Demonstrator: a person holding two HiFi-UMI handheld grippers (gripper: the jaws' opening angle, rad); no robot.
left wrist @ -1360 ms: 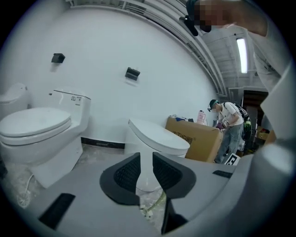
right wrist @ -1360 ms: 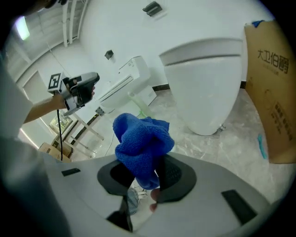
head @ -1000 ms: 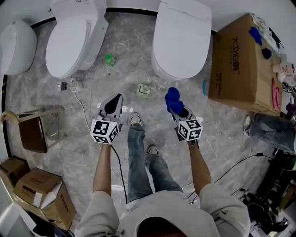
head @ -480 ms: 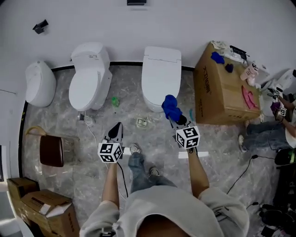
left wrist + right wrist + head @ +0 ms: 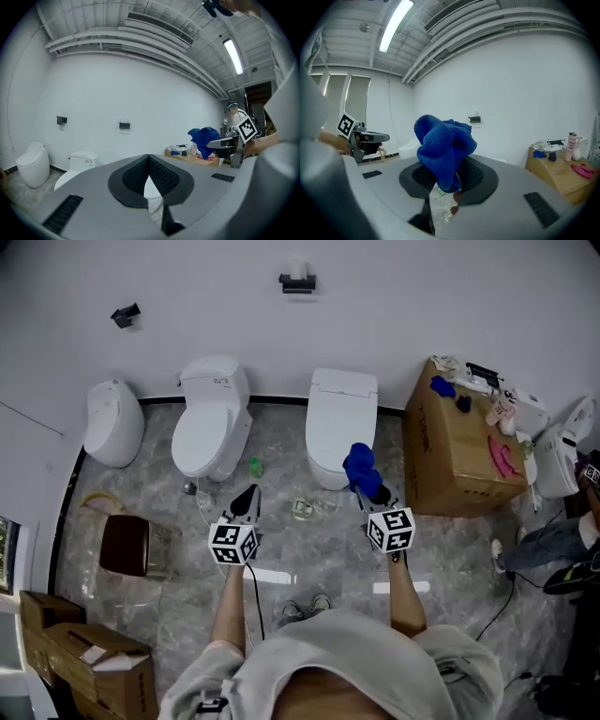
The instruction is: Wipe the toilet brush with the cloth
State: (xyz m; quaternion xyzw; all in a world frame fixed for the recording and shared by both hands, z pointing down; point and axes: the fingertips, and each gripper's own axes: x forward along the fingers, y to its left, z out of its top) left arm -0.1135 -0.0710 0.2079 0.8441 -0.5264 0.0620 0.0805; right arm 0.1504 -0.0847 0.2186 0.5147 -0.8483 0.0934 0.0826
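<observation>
Your right gripper (image 5: 372, 490) pinches the bunched blue cloth (image 5: 443, 150) between its jaws, while your left gripper (image 5: 149, 159) has its jaws pressed together, empty.

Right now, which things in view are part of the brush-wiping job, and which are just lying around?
For the job:
- blue cloth, clamped in the right gripper
- left gripper, shut and empty
- no toilet brush can be made out

Lying about:
- round toilet
- square toilet
- cardboard box
- small green thing on the floor
</observation>
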